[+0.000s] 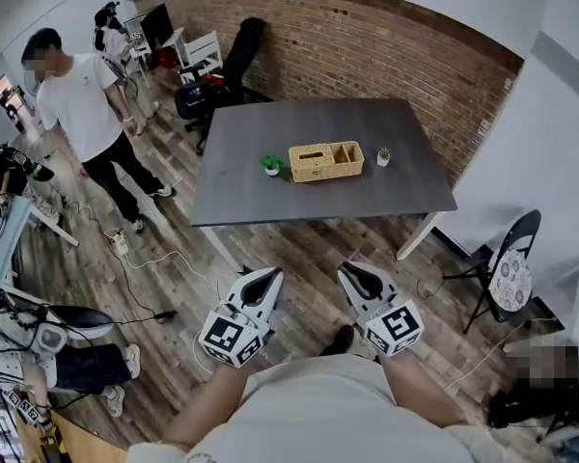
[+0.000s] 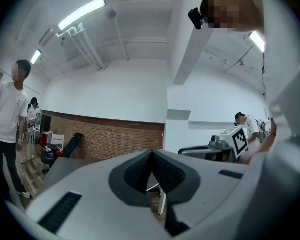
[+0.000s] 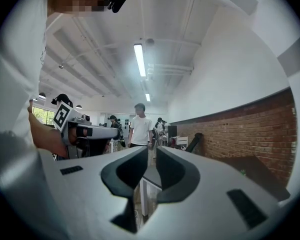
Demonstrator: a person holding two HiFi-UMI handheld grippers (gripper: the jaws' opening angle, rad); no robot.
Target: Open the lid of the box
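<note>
The fingers (image 2: pixel 135 173) of your left gripper (image 1: pixel 272 275) are pressed together at the tips with nothing between them. The fingers (image 3: pixel 176 173) of your right gripper (image 1: pixel 348 269) stand a narrow slit apart, also with nothing between them. You hold both grippers close in front of your body, side by side, over the wooden floor (image 1: pixel 299 249) and well short of the tabletop (image 1: pixel 261 133). The box (image 1: pixel 325 160), a woven tan one, sits near the middle of that dark grey tabletop, well apart from both grippers. A flat woven lid lies over its left part, and its right part shows open compartments. A leafy green potted plant (image 1: pixel 271 165) stands just beside the box's left end, and a smaller potted plant (image 1: pixel 383 155) stands near its right end. A black folding chair (image 1: pixel 510 263) stands off the table's right corner, a person in a white shirt (image 1: pixel 80 104) stands on the floor to the left, and a brick wall (image 1: pixel 386 46) runs behind the table.
</note>
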